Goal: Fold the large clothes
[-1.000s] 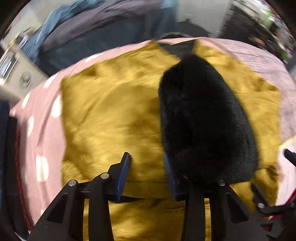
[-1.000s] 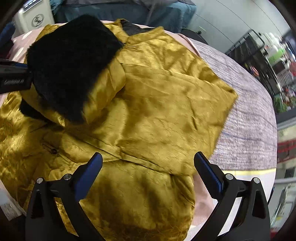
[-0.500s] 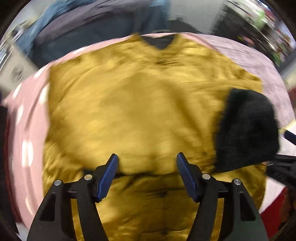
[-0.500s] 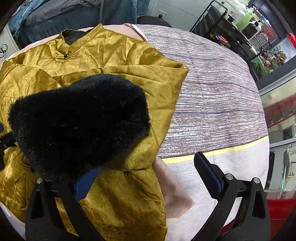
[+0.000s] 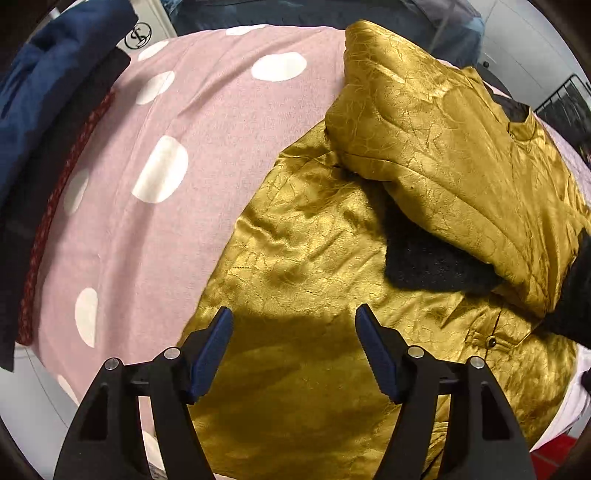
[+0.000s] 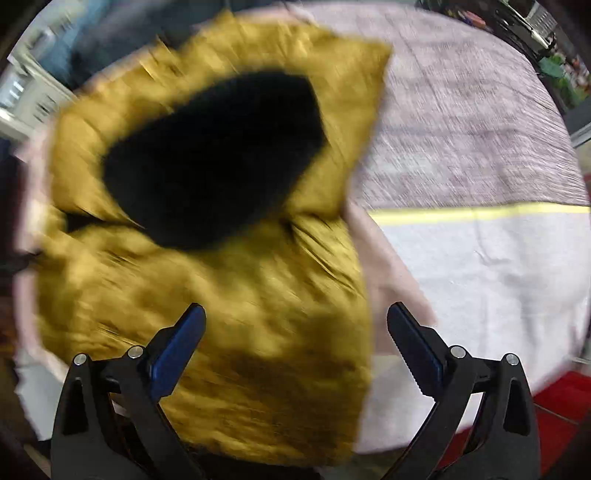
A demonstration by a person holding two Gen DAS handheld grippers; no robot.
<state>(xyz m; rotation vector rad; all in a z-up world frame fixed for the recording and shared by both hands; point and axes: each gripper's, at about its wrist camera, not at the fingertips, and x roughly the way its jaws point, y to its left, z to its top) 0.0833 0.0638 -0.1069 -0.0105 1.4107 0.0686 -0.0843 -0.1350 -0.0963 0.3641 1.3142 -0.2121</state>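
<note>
A golden satin jacket (image 5: 314, 258) lies on the pink dotted cloth (image 5: 166, 177). One sleeve (image 5: 443, 155) is folded across its body, and black fur lining (image 5: 436, 258) shows under it. My left gripper (image 5: 295, 347) is open and empty above the jacket's lower left part. In the blurred right wrist view the jacket (image 6: 240, 295) lies with a black fur cuff (image 6: 214, 158) on top. My right gripper (image 6: 295, 343) is open and empty over the jacket's right edge.
A dark blue garment (image 5: 44, 92) with a red trim lies at the left edge. A grey striped cloth (image 6: 461, 122) with a yellow line (image 6: 480, 212) covers the surface to the right. A rack with bottles (image 6: 535, 18) stands at the far right. Red floor (image 6: 561, 406) shows below.
The black fur cuff has come to rest on the jacket, free of both grippers. My left gripper has swung left and lower over the hem. The right wrist view is now blurred by motion.
</note>
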